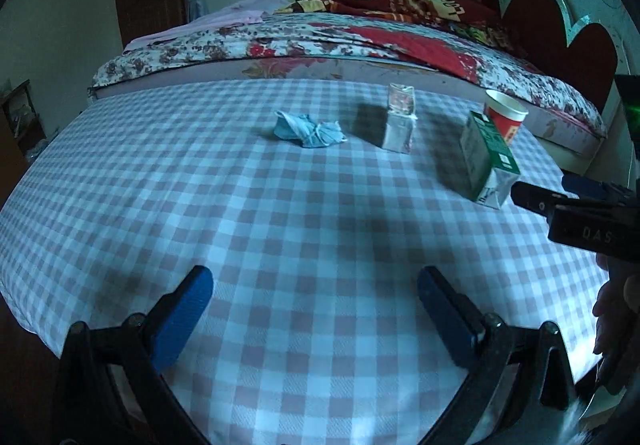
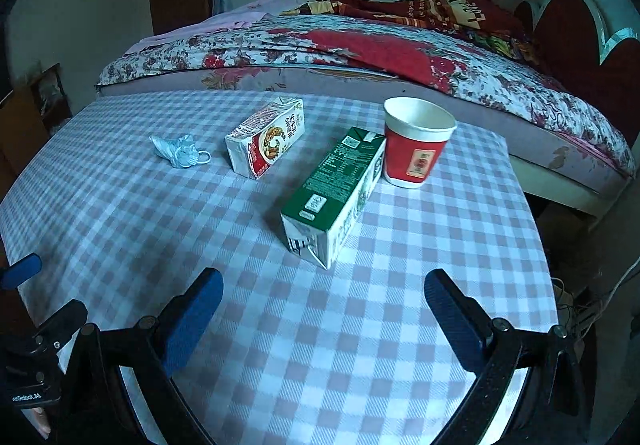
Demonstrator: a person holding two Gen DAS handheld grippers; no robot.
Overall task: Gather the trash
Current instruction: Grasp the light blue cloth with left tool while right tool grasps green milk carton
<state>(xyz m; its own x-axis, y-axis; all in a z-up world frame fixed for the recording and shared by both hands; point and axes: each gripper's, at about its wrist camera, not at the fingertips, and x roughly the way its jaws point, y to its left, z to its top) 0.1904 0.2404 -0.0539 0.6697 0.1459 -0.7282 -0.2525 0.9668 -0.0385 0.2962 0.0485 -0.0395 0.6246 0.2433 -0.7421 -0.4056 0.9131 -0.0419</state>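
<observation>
On the checked worktop (image 2: 120,205), my right gripper (image 2: 322,319) and left gripper (image 1: 314,313) gape empty; nudging the near green carton (image 2: 336,193) could topple the touching red cup (image 2: 416,143) rightward.

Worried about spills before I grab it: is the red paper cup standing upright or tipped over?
Upright. The red paper cup stands on its base on the checked tablecloth, its open rim facing up, beside the green carton, which lies on its side.
</observation>
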